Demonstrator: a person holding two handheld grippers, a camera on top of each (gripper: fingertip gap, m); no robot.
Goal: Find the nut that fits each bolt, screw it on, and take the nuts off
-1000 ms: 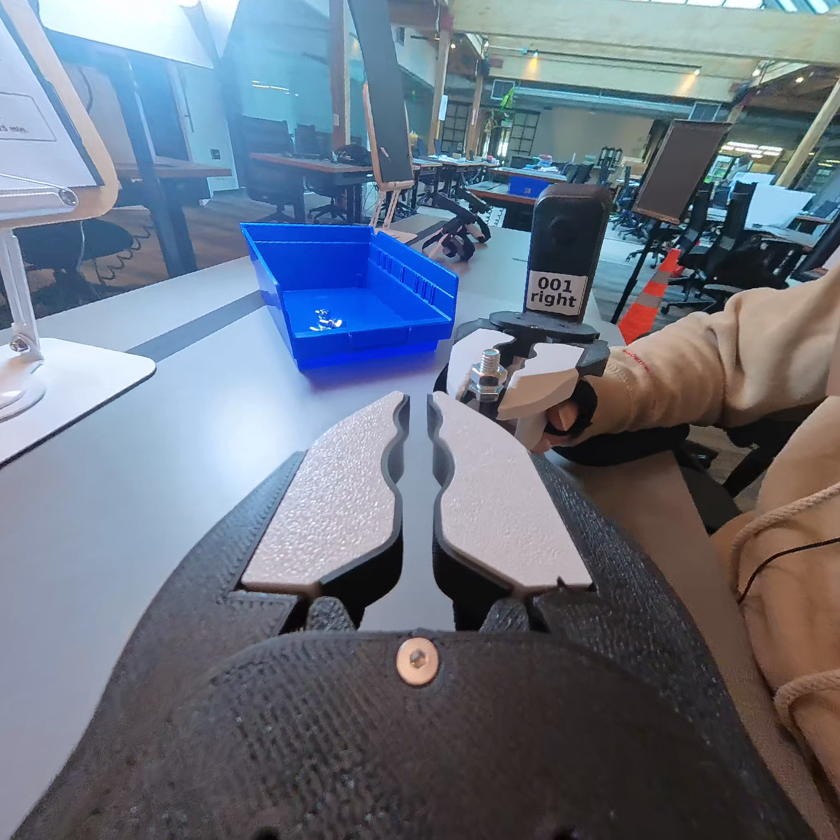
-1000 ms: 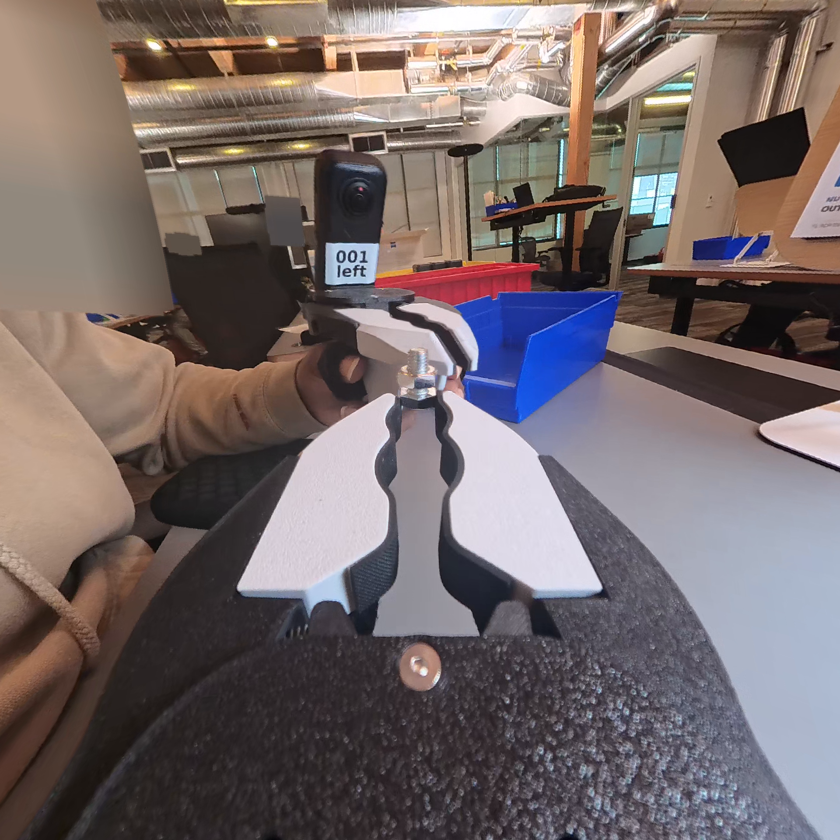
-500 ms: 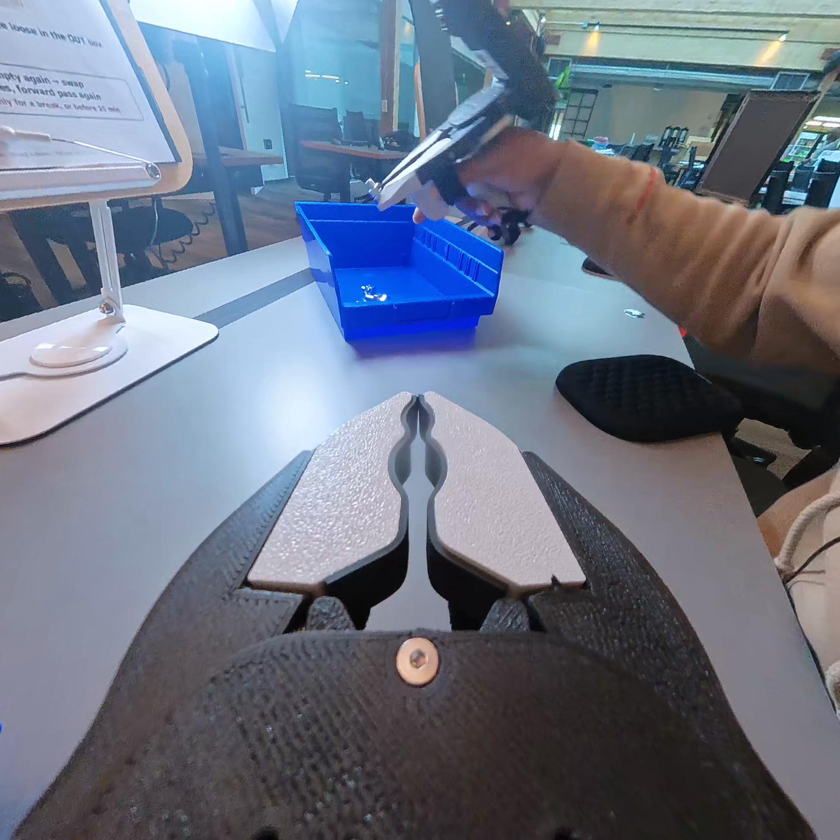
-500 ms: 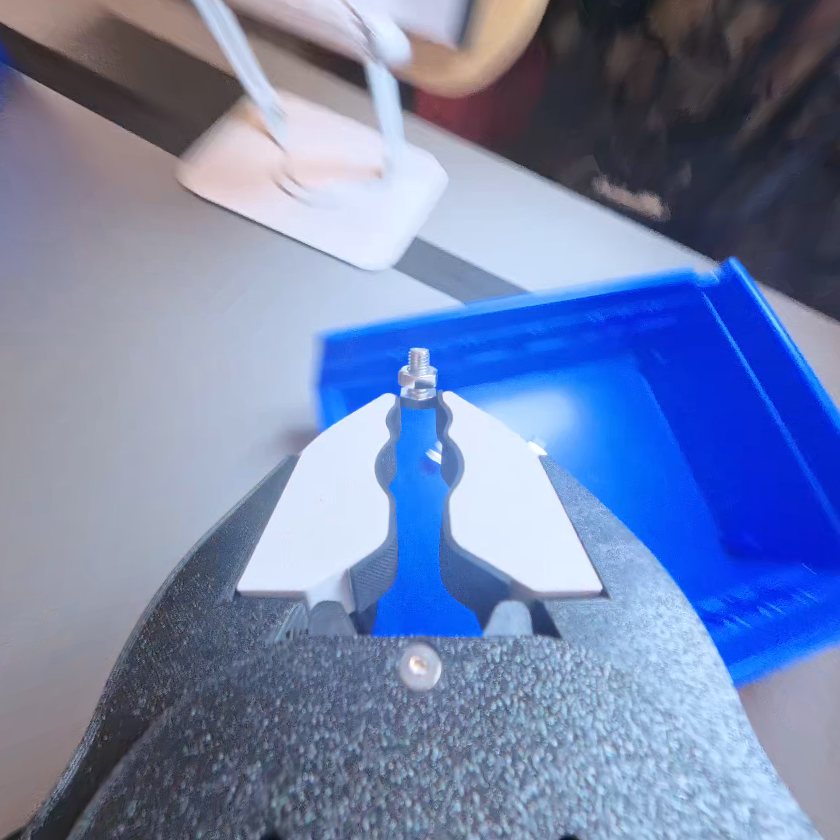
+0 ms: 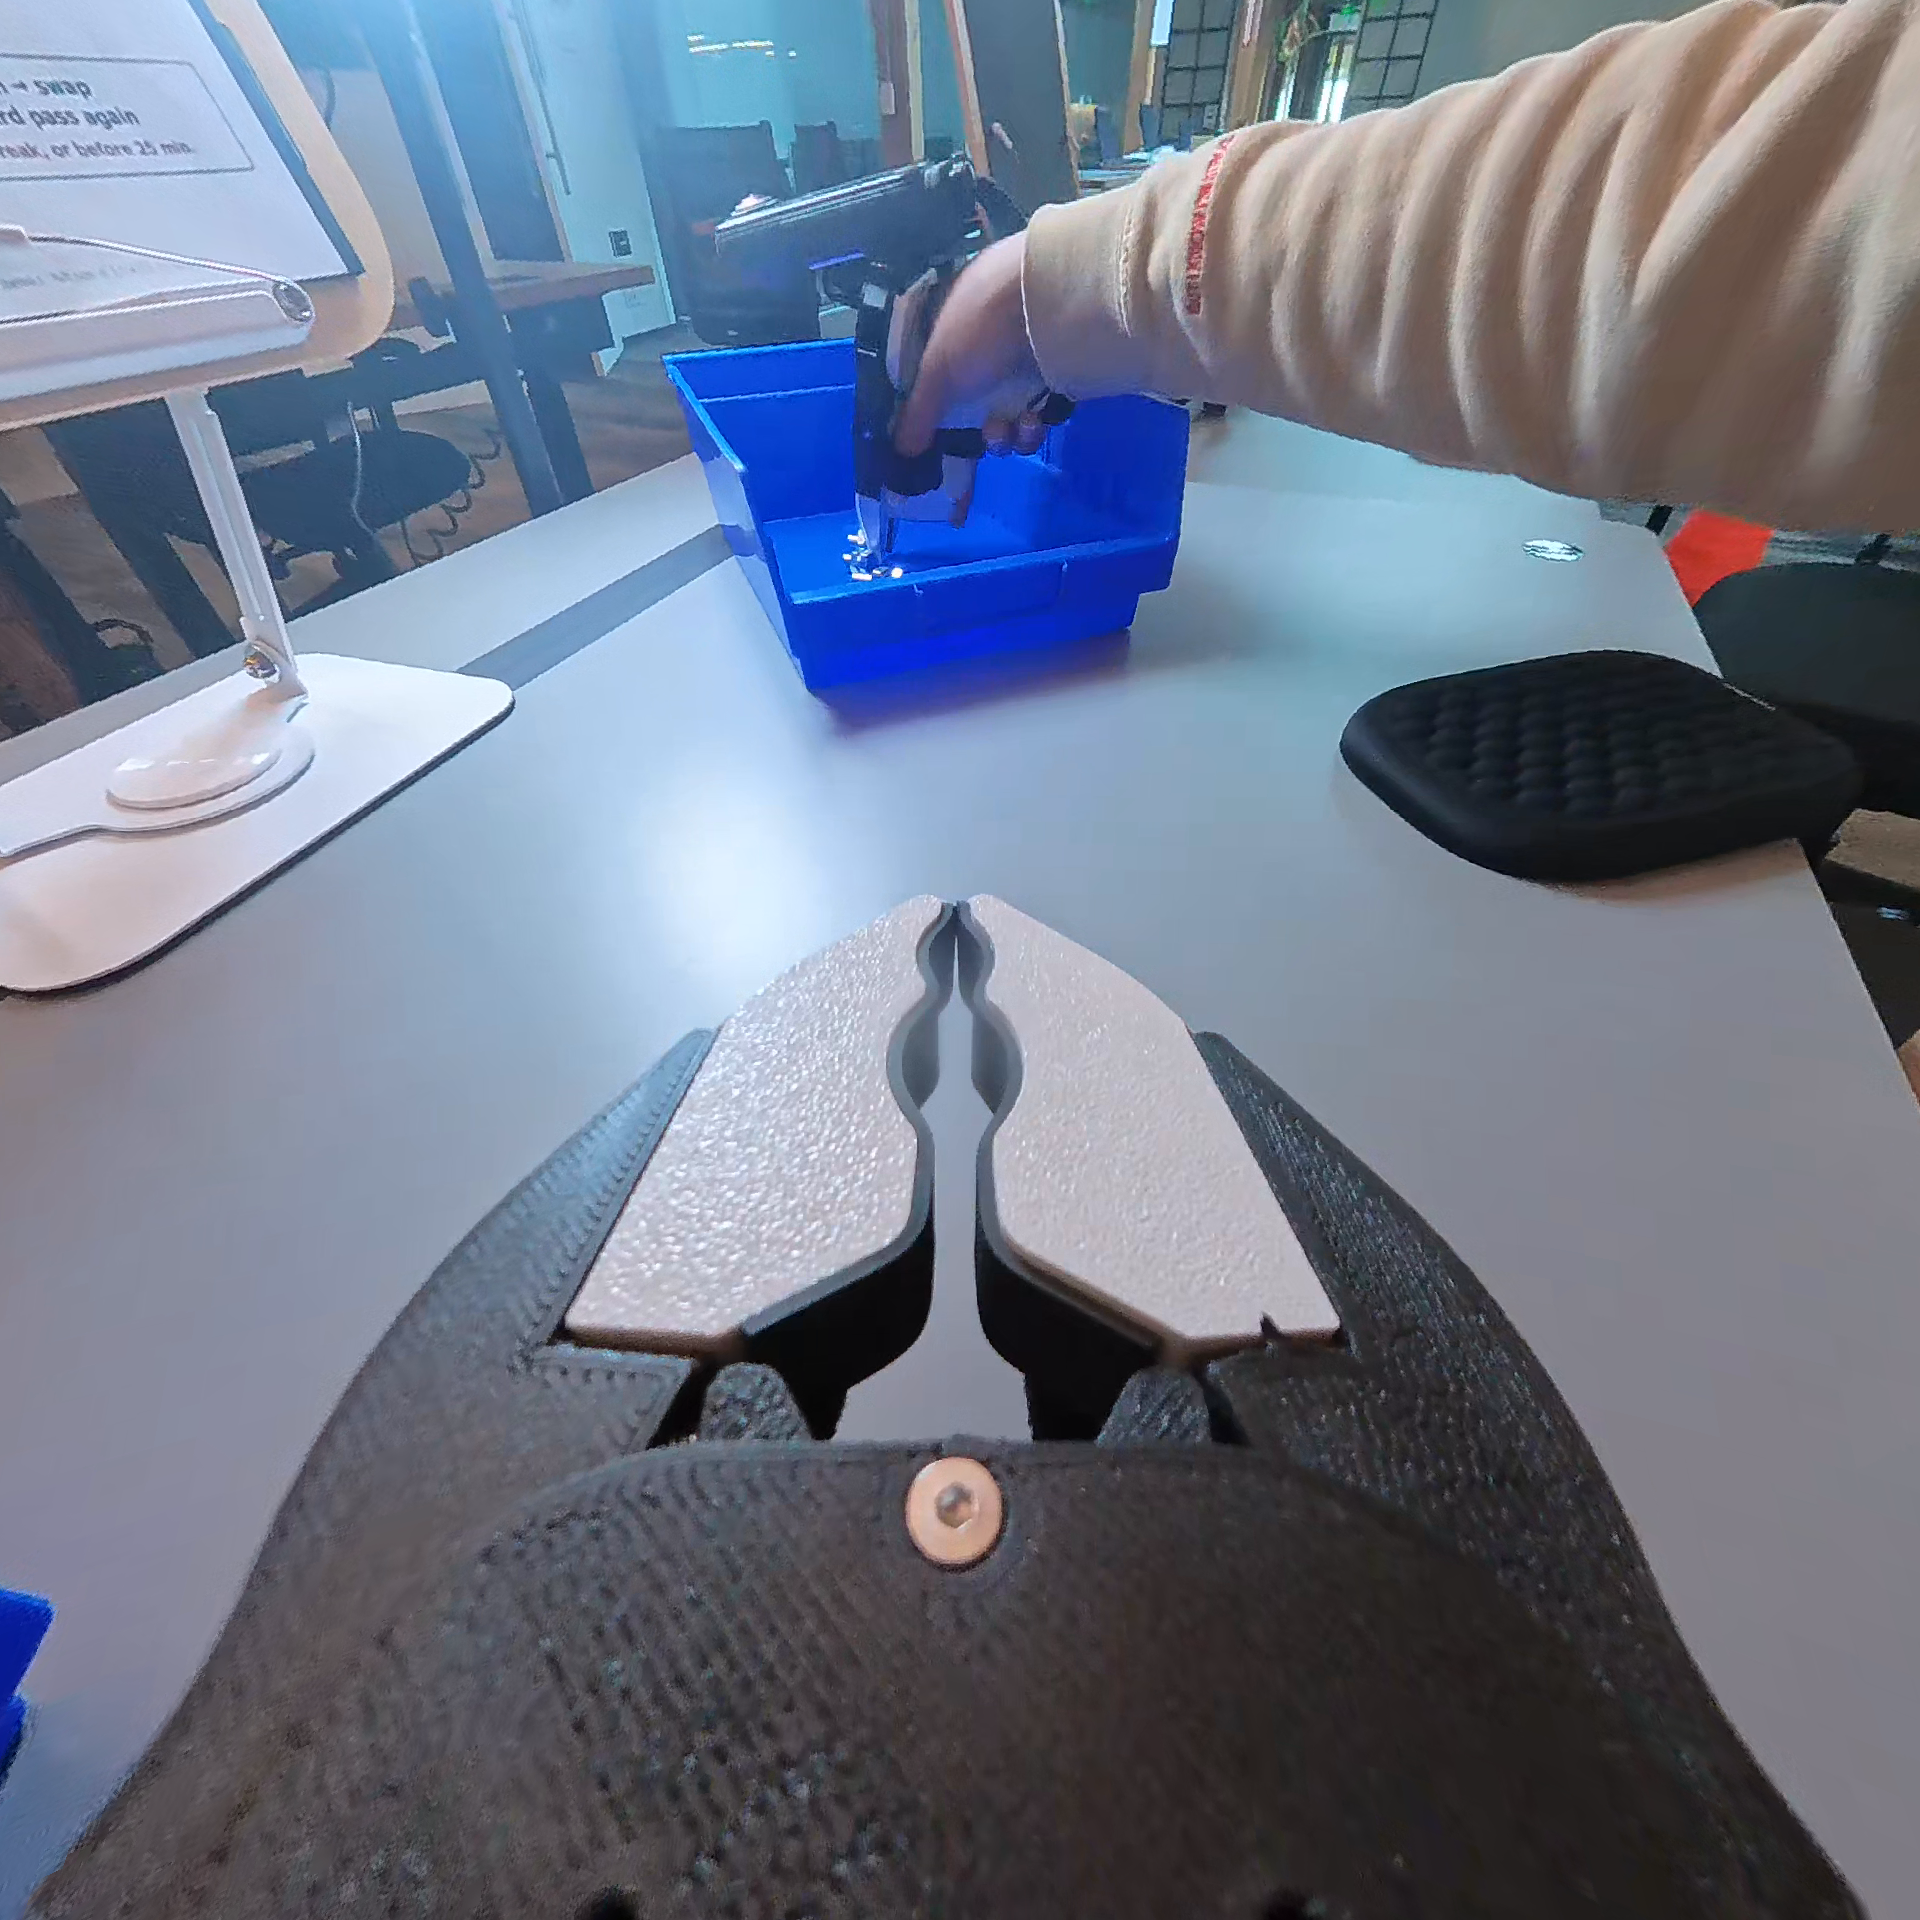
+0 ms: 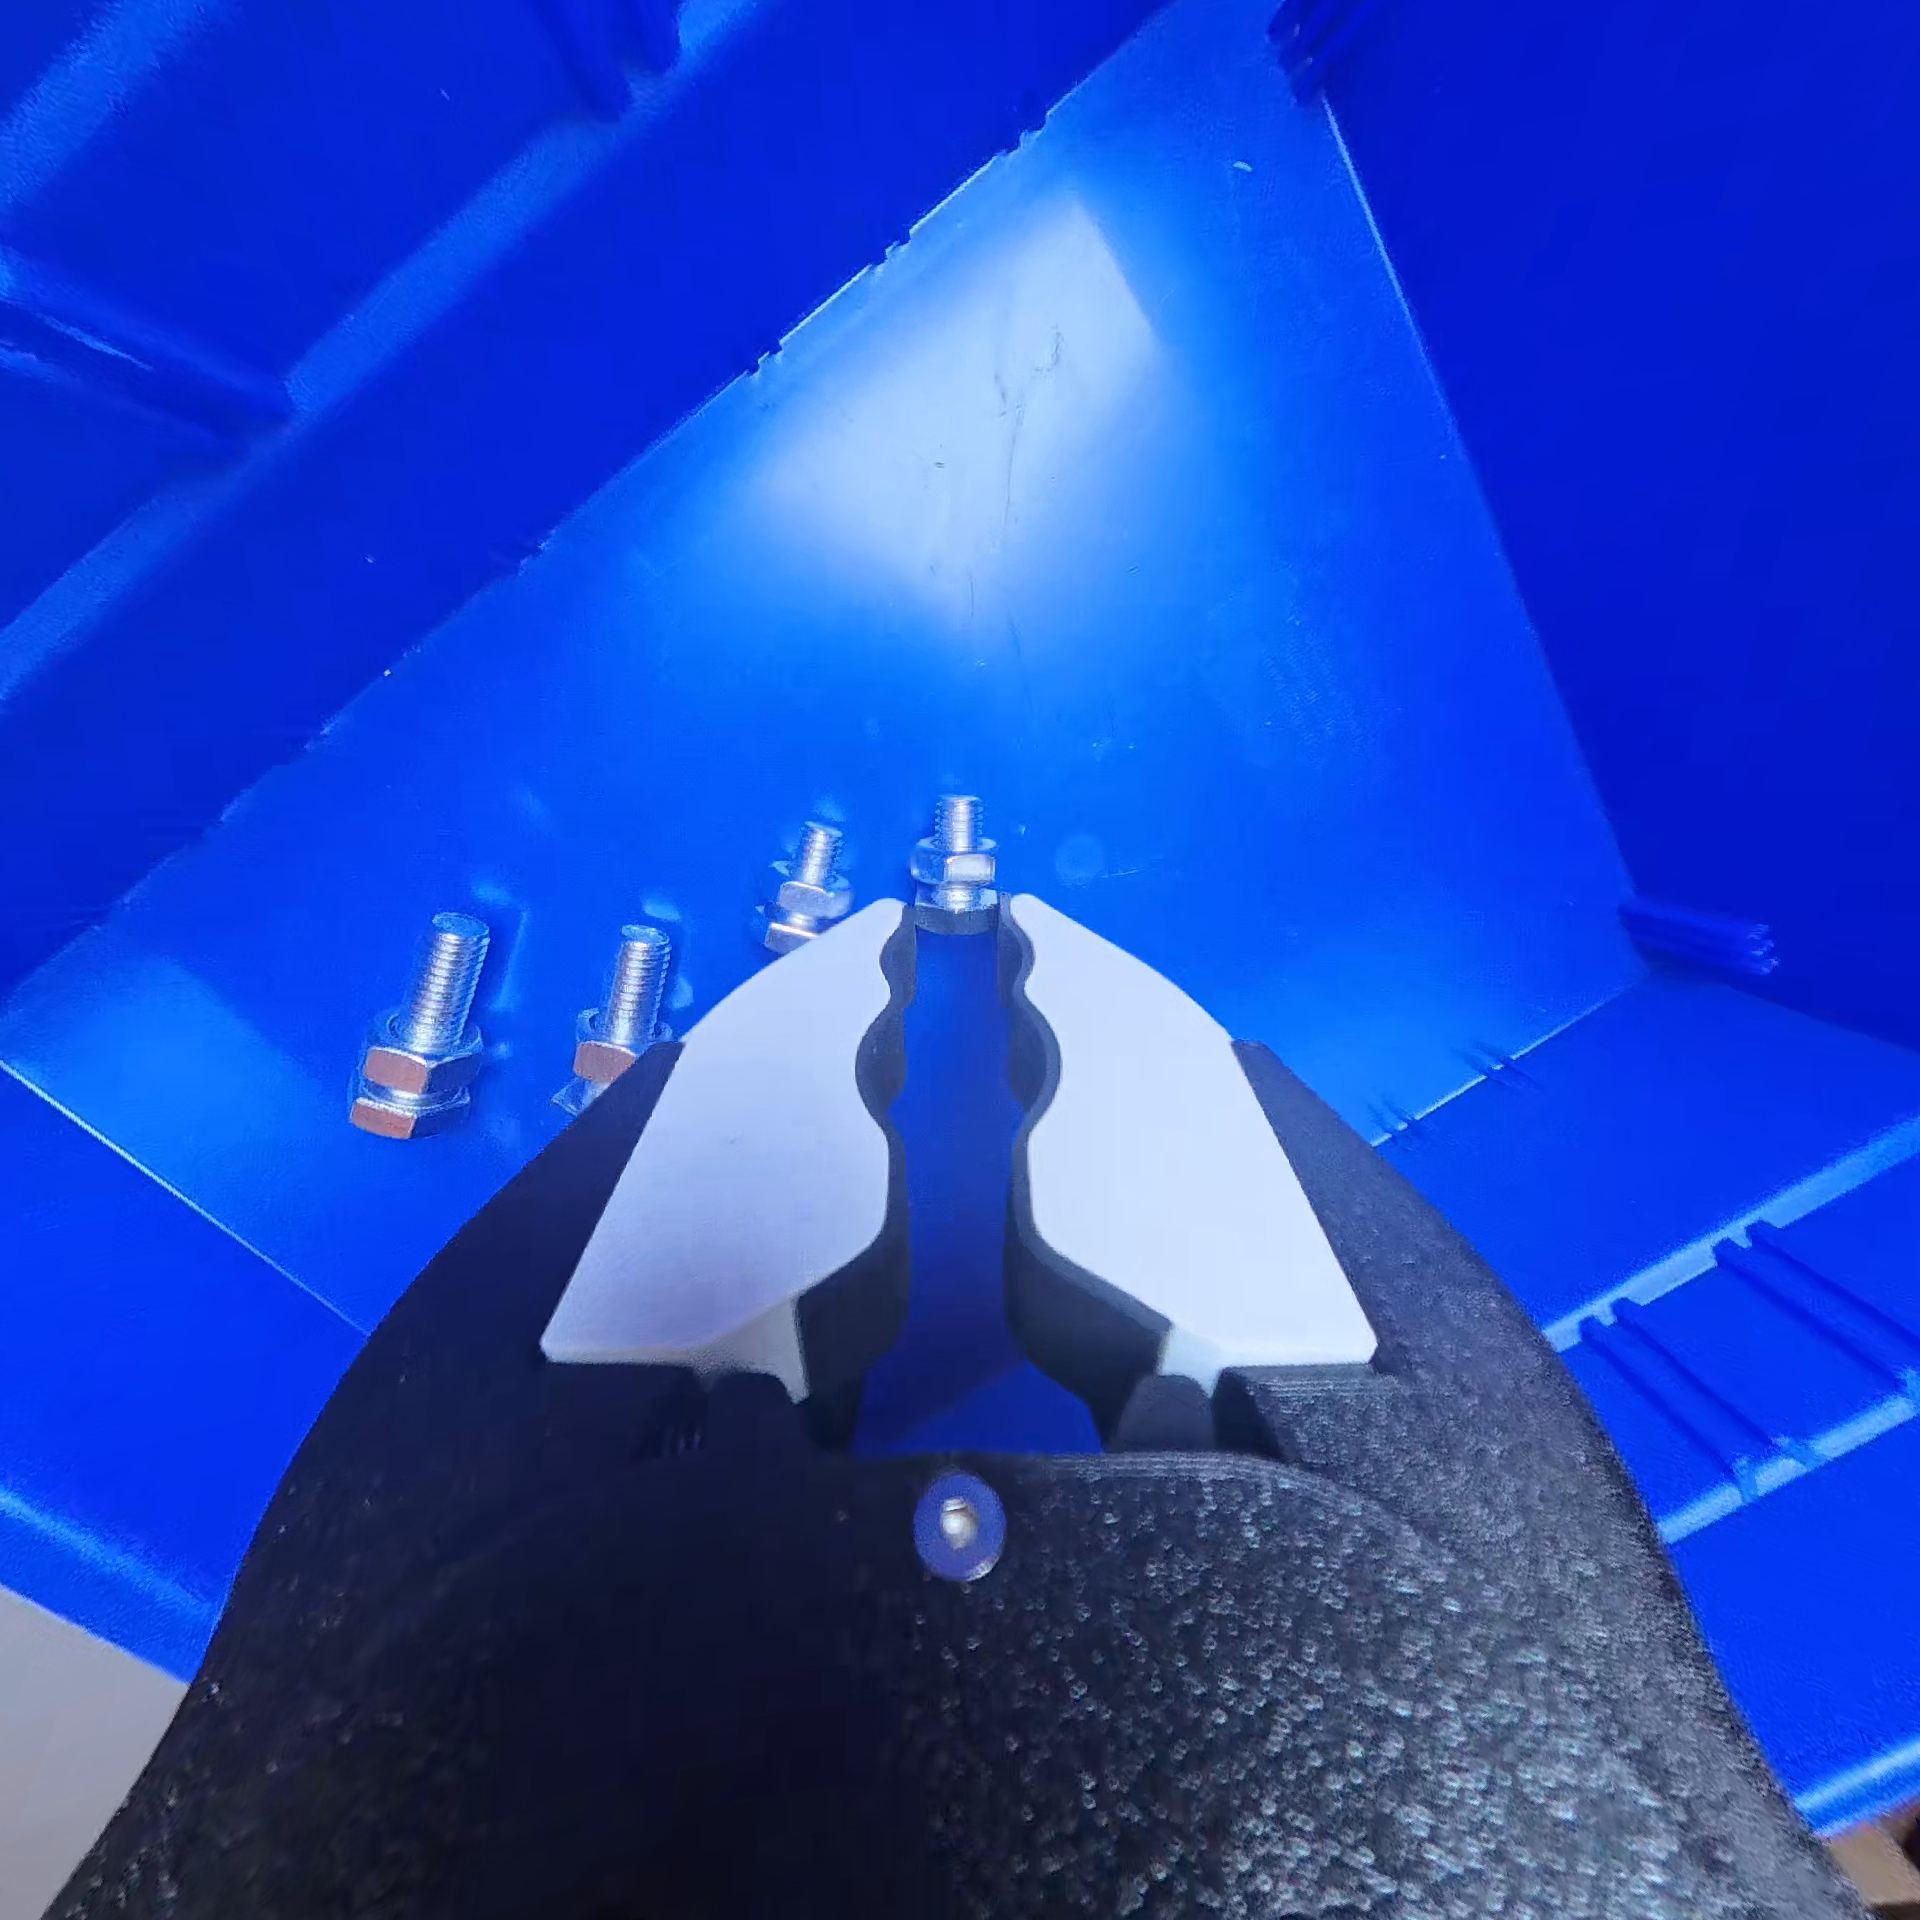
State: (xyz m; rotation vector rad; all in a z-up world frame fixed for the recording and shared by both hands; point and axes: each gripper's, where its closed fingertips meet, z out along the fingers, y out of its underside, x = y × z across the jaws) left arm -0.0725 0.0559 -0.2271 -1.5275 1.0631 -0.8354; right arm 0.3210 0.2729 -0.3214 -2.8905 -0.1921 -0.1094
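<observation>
Looks like the drop-off step: the right gripper pinches a small silver bolt with its nut threaded on by the head, down inside the blue plastic bin, beside three other assembled silver bolts. Its long axis runs straight ahead, threaded end pointing away. Next move probably just needs letting go. The left gripper is pressed closed on nothing above the grey table.

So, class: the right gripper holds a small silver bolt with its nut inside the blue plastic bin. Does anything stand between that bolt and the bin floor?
Nothing visible does. The small silver bolt with its nut, held by the right gripper, points at bare floor of the blue plastic bin. Three other nutted silver bolts stand off to its left.
</observation>
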